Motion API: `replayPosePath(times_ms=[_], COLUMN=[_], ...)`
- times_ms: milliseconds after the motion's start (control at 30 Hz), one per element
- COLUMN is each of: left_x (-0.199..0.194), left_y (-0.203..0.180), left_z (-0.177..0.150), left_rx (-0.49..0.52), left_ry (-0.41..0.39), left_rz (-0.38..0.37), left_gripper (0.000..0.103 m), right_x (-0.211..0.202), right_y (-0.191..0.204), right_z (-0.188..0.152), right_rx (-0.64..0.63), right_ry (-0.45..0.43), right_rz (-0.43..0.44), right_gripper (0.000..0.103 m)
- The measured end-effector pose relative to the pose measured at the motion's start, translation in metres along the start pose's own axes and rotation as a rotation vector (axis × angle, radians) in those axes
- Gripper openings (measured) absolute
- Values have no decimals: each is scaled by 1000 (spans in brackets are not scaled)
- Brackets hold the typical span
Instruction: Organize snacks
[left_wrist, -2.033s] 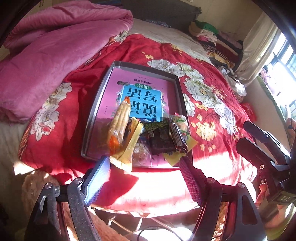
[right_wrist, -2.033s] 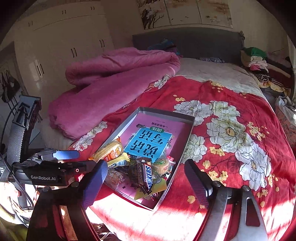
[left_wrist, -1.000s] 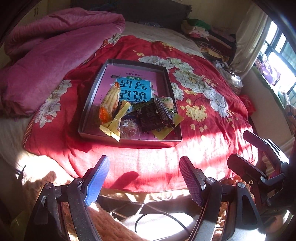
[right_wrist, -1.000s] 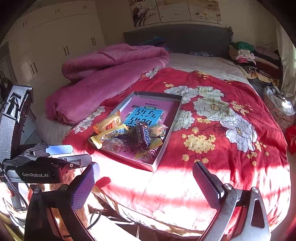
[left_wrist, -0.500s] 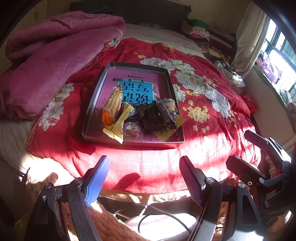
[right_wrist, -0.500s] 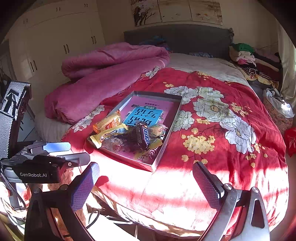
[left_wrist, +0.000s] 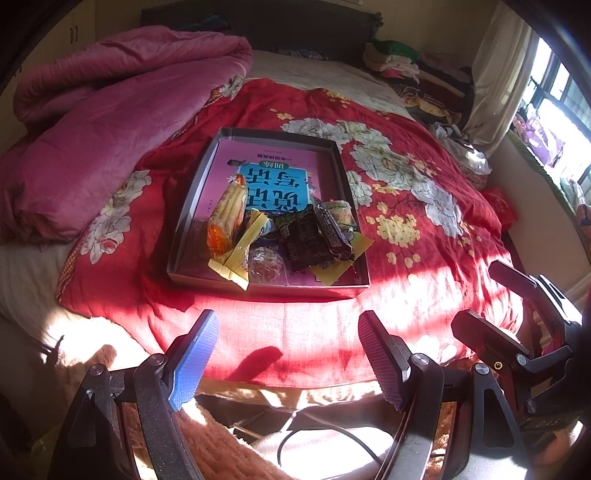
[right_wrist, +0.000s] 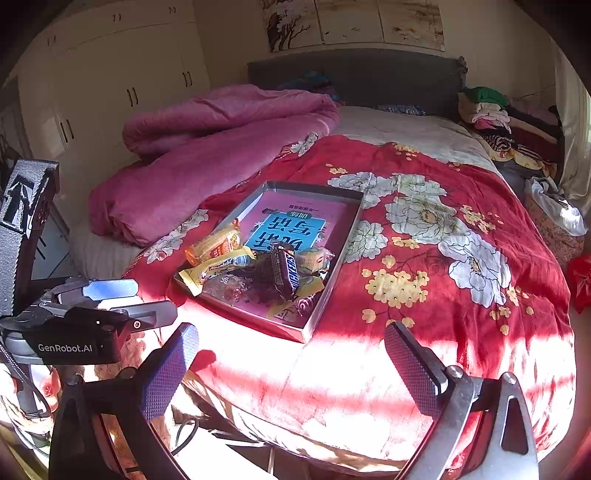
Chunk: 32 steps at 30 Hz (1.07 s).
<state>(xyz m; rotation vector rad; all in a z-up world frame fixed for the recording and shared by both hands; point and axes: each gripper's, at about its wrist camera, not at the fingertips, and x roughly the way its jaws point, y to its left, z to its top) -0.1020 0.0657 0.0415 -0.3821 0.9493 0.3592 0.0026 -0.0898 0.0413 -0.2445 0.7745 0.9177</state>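
Note:
A grey metal tray (left_wrist: 184, 221) (right_wrist: 334, 273) lies on the red flowered bedspread. In it is a pink and blue book (left_wrist: 273, 177) (right_wrist: 288, 229) with a heap of snacks at the near end: an orange packet (left_wrist: 225, 218) (right_wrist: 214, 243), a yellow wrapper (left_wrist: 240, 251), a dark chocolate bar (left_wrist: 332, 229) (right_wrist: 284, 269) and a clear bag of sweets (left_wrist: 264, 264). My left gripper (left_wrist: 286, 334) hangs open off the bed's near edge, short of the tray, holding nothing. My right gripper (right_wrist: 291, 350) is open too, empty, below the tray's near right corner.
A bunched pink quilt (left_wrist: 92, 122) (right_wrist: 207, 155) fills the bed's left side. Folded clothes (right_wrist: 491, 107) are stacked by the headboard at right. White wardrobes (right_wrist: 92, 74) stand at the left wall. A cable (left_wrist: 325, 439) runs on the floor below my left gripper.
Both grippers drew back from the tray two seconds ago, so it looks smaller and farther. Over the last second the views hardly shift. Both jaws stay open.

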Motion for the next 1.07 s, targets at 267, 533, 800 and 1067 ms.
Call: replayPosePath(times_ms=[267,533,800,1067], left_x=[1,1,-2,-15], left_y=[0,0,-4,13], left_z=[0,0,1,11], left_rx=[-1,-2,-4,-67], left_ry=[7,10,-7,-130], left_rz=[5,21,15,39], left_gripper=[79,79,79,79], right_x=[0,0,0,5], right_y=[-1,-1,-2,-11], right_z=[0,0,-1,-3], right_rx=[1,4,6,36], right_ry=[2,1,0,2], right_rz=[-2,0,-3,-12], right_gripper=[102,102,102,102])
